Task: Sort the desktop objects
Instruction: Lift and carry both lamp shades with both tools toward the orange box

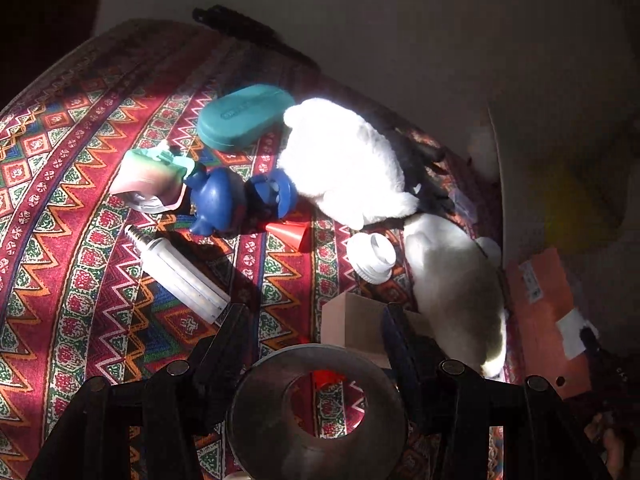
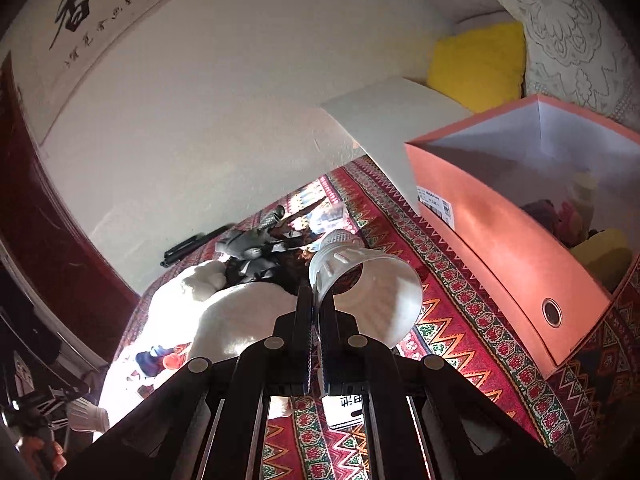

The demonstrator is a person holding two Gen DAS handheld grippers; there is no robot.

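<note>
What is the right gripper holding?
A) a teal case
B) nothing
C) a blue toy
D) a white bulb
D: the right gripper has its jaws closed on the rim of the white bulb, which is lifted above the cloth near the orange box.

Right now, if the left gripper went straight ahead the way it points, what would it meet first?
Probably the tan wooden block, lying just inside the right finger of the open left gripper. The red cone lies farther along, nearer the centre line, though depth is unclear.
</note>
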